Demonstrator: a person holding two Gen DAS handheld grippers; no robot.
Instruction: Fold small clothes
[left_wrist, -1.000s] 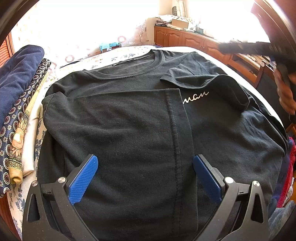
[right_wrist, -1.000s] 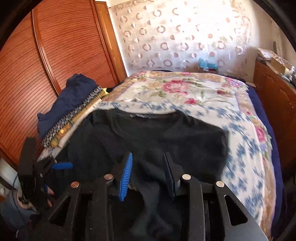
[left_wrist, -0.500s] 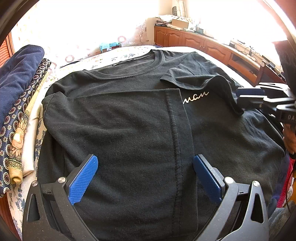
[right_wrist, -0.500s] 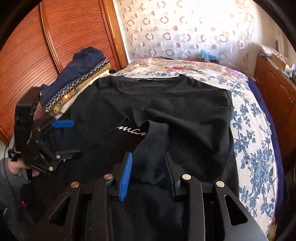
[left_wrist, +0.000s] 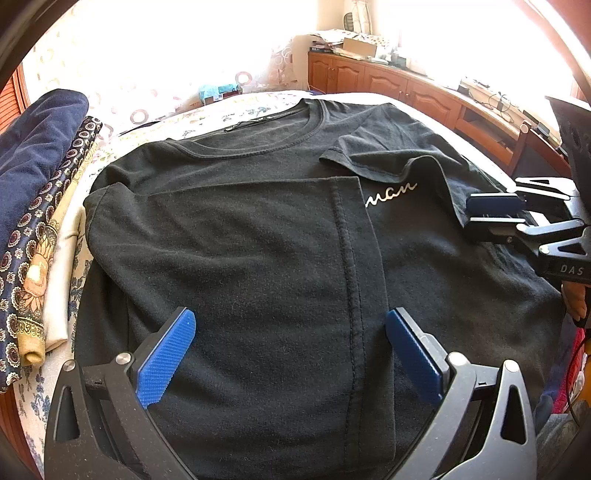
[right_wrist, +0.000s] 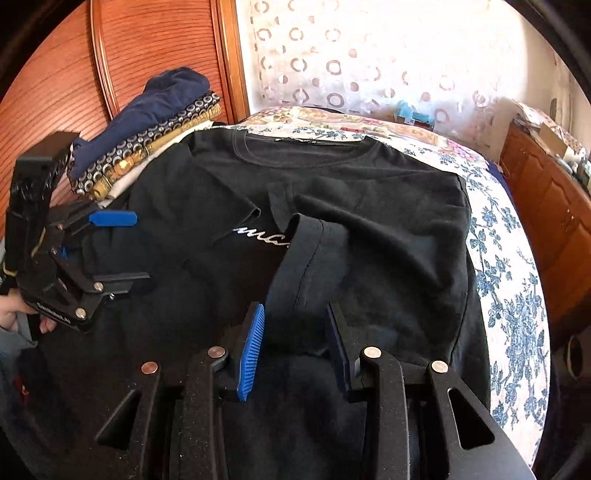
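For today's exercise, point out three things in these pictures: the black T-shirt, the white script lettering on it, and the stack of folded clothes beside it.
black T-shirt (left_wrist: 240, 258): left wrist view, on the folded-over panel.
white script lettering (left_wrist: 391, 192): left wrist view, middle of the visible letters.
stack of folded clothes (right_wrist: 147, 147): right wrist view, on the patterned layer's edge.

A floral bedspread (right_wrist: 506, 258) covers the bed. Along its left edge lies a stack of folded fabrics (left_wrist: 33, 236), navy on top, then a patterned dark cloth, then gold and cream. Behind the stack stands a ribbed wooden wardrobe door (right_wrist: 155, 48). A circle-patterned curtain (right_wrist: 369, 62) hangs past the far edge, and wooden cabinets (left_wrist: 388, 83) line the right side.
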